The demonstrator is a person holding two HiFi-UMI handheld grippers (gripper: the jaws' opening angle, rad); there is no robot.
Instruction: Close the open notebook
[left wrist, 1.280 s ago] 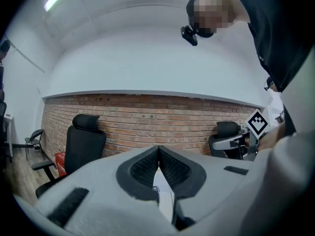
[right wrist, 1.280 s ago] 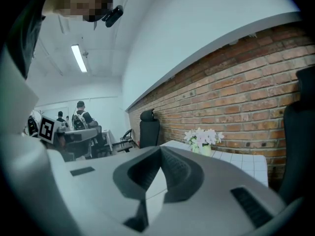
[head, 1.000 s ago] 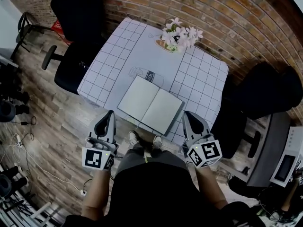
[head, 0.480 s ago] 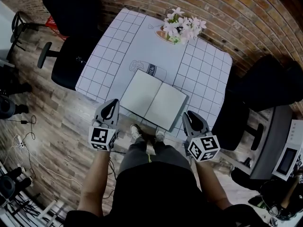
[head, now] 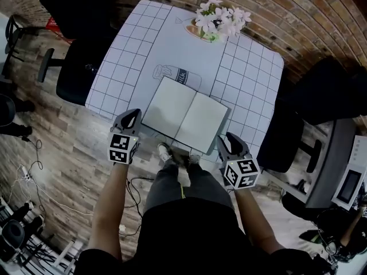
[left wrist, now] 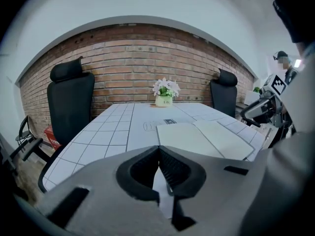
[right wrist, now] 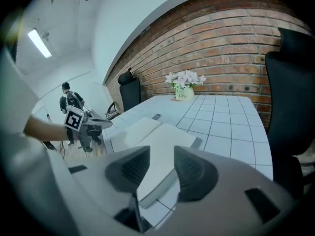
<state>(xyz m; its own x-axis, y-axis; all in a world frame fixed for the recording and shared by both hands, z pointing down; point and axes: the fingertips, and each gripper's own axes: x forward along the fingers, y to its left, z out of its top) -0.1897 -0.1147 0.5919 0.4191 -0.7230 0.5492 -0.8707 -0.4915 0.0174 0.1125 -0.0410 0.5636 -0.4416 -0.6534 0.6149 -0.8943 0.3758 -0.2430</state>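
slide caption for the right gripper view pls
Right gripper, jaws just opening and empty, aimed at the open notebook on the gridded table

Flowers (head: 221,17) on gridded table (head: 172,44), brick wall (head: 312,16)

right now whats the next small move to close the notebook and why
Probably ease the right claw forward so its jaws straddle the notebook's right-hand edge. The notebook lies open and flat by the table's near edge; the right claw's jaws have just been opening, nothing is between them yet, and that edge sits just ahead. The left claw is shut.
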